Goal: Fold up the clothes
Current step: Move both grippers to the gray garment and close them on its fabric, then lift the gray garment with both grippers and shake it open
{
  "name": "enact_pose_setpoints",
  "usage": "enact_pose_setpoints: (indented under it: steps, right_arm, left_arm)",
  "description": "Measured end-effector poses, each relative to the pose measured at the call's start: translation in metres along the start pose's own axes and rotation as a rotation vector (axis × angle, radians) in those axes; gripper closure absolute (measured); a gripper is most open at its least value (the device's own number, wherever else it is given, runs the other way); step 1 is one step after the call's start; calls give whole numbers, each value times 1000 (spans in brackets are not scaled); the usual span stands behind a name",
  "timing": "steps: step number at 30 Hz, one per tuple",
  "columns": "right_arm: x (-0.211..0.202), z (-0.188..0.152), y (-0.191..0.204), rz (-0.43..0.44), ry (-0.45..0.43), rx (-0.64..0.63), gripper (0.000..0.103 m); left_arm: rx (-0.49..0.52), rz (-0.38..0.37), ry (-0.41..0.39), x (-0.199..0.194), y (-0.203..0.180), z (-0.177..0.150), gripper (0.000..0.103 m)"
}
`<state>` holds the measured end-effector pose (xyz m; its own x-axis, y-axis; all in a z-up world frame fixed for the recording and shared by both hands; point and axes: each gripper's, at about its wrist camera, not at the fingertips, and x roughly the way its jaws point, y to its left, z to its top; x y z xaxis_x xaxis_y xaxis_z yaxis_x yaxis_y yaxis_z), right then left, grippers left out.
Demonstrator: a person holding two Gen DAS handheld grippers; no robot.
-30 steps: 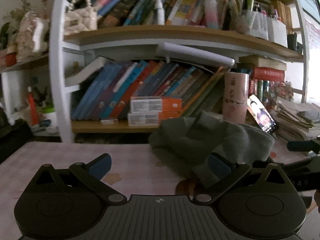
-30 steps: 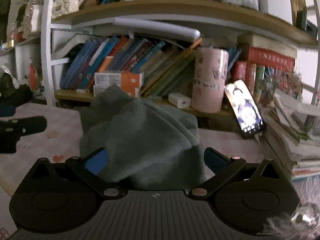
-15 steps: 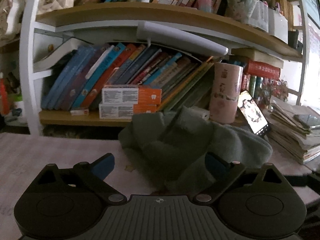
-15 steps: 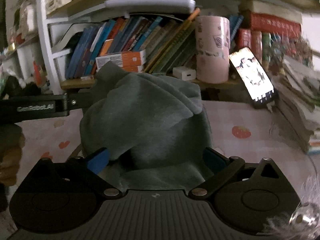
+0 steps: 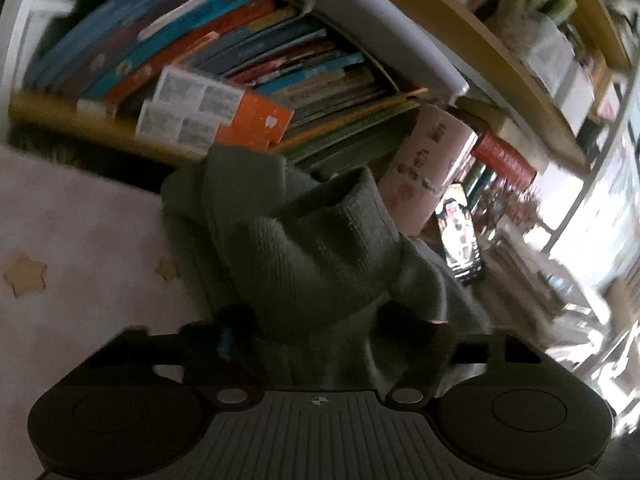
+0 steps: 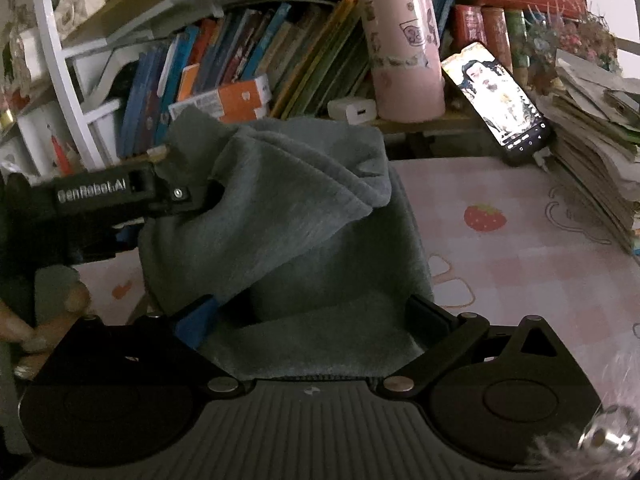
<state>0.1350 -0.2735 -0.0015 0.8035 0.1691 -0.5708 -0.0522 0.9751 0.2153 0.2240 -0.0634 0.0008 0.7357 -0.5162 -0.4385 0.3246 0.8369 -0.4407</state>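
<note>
A grey-green knit garment [image 6: 280,216] lies bunched in a heap on the pink patterned tablecloth [image 6: 520,248], in front of the bookshelf. My right gripper [image 6: 316,316] is open, its jaws wide on either side of the garment's near edge. My left gripper [image 5: 324,328] is open in its own tilted view, with the garment [image 5: 316,248] bulging up between the fingers. From the right wrist view the left gripper [image 6: 176,184] reaches in from the left and touches the heap's far left corner.
A bookshelf with leaning books [image 6: 248,52] stands just behind the garment. A pink cylindrical tin [image 6: 404,52], a white charger [image 6: 352,110] and a lit phone [image 6: 496,96] stand at its foot. A stack of papers [image 6: 592,136] sits at the right.
Both grippers have moved in onto the garment. The left gripper has tilted and pushed into the heap's left side. The right gripper has come lower over the near edge.
</note>
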Motion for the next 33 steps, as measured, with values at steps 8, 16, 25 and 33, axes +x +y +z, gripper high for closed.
enact_pose_setpoints:
  steps: [8,16,25,33]
  right_arm:
    - [0,-6,15,-9,8,-90,1]
    - [-9,-20,51,50,-9,-249,1]
    - [-10,-39,84,189,50,-363,2]
    - [-19,-48,101,267,82,-425,50]
  left_arm:
    - [-120,54,-204,-70,30,9,86]
    - [-254,298,-471,-211,88,-4,86]
    - [-384,678,-698,-351,142,-18,87]
    - [-281,730,-647,-332,127,-14,86]
